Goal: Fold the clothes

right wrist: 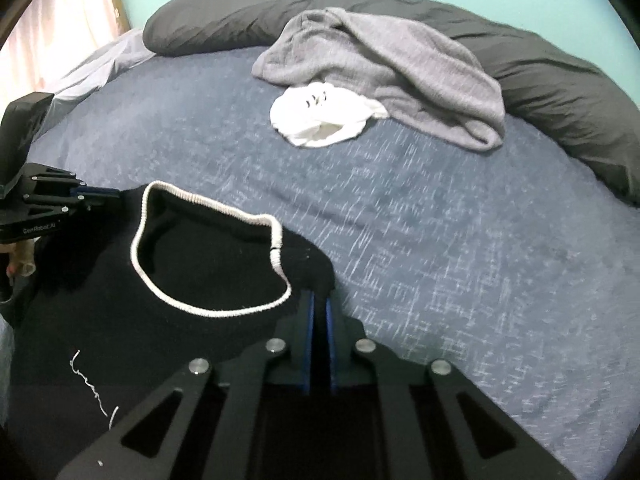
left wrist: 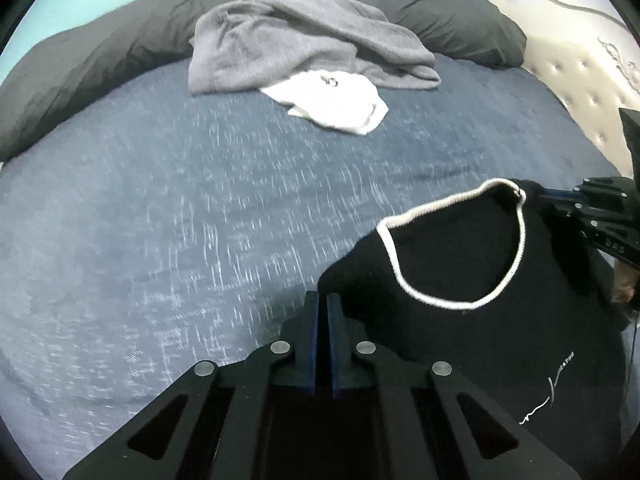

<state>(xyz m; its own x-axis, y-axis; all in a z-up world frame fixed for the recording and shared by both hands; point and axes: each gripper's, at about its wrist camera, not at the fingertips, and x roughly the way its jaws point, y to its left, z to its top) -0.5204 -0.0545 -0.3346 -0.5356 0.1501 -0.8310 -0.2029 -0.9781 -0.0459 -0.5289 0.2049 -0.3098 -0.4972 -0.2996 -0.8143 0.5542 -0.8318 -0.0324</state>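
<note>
Gripping both shoulders of the black knit sweater with white-trimmed neckline (left wrist: 460, 248) at the bed's (left wrist: 160, 220) near edge: left gripper (left wrist: 323, 312) and right gripper (right wrist: 319, 312) each pinch fabric. Judged step: grasp secured; next, lift and spread flat.

Three garments on one bed (left wrist: 160, 208): one black top (left wrist: 460, 264), one grey sweater (left wrist: 304, 44), one white shirt (left wrist: 336, 100); two tools.

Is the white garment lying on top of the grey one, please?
No, the white garment lies on the blue bedsheet, its far edge tucked under the grey garment.
</note>
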